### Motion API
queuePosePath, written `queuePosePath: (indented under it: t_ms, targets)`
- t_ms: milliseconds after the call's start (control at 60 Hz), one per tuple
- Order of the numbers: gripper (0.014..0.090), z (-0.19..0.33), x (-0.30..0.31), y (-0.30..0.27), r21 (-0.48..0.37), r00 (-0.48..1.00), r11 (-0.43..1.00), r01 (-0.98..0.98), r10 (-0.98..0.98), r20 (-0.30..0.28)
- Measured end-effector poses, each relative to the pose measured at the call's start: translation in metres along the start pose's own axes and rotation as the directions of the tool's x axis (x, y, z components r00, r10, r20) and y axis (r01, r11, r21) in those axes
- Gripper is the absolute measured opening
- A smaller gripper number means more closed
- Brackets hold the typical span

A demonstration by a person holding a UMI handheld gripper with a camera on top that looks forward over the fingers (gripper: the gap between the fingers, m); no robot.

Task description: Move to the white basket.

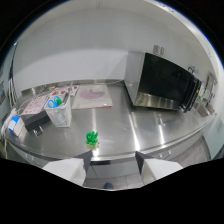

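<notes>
The white basket (59,112) is a mesh bin standing on the steel counter (130,127), well beyond my fingers and off to their left; blue and green items poke out of its top. My gripper (114,159) is open, its two pale fingers (85,161) spread with nothing between them. A small green toy (92,139) sits on the counter just ahead of the left finger.
A black box (34,120) lies beside the basket on its left, with paper sheets (91,96) spread behind. A dark-fronted steel oven (162,82) stands at the back right. The counter's front edge runs just ahead of the fingertips.
</notes>
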Motion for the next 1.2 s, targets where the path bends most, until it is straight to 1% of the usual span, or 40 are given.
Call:
queuePosePath:
  t_ms: [167, 217, 283, 400, 500, 517, 550, 583, 733, 800, 900, 967, 1200]
  targets:
    - [0.0844, -0.009, -0.038, 0.008, -0.010, 0.999, 1.000, 0.018, -0.018, 0.050]
    - [0.0843, -0.013, -0.055, 0.010, -0.012, 0.997, 1.000, 0.020, -0.019, 0.074]
    - [0.0843, -0.018, -0.079, 0.009, -0.020, 0.992, 0.999, 0.030, -0.027, 0.123]
    - [0.0847, -0.023, -0.125, 0.006, -0.007, 0.982, 0.999, 0.047, -0.045, 0.183]
    - [0.0842, -0.024, -0.160, 0.001, 0.011, 0.972, 0.998, 0.065, -0.066, 0.227]
    - [0.0842, -0.026, -0.162, -0.003, 0.003, 0.970, 0.998, 0.069, -0.068, 0.234]
    - [0.0842, -0.021, -0.172, -0.003, 0.016, 0.968, 0.997, 0.070, -0.071, 0.240]
    - [0.0841, -0.020, -0.177, -0.007, 0.011, 0.966, 0.997, 0.072, -0.073, 0.247]
    - [0.0843, 0.008, -0.201, -0.022, 0.035, 0.964, 0.997, 0.066, -0.073, 0.257]
    - [0.0844, 0.025, -0.205, -0.030, 0.048, 0.967, 0.997, 0.067, -0.077, 0.244]
    - [0.0842, 0.050, -0.206, -0.041, 0.059, 0.975, 0.995, 0.078, -0.088, 0.205]
    - [0.0842, 0.063, -0.207, -0.046, 0.062, 0.977, 0.995, 0.080, -0.090, 0.193]
    - [0.0842, 0.089, -0.212, -0.055, 0.048, 0.980, 0.996, 0.073, -0.081, 0.181]
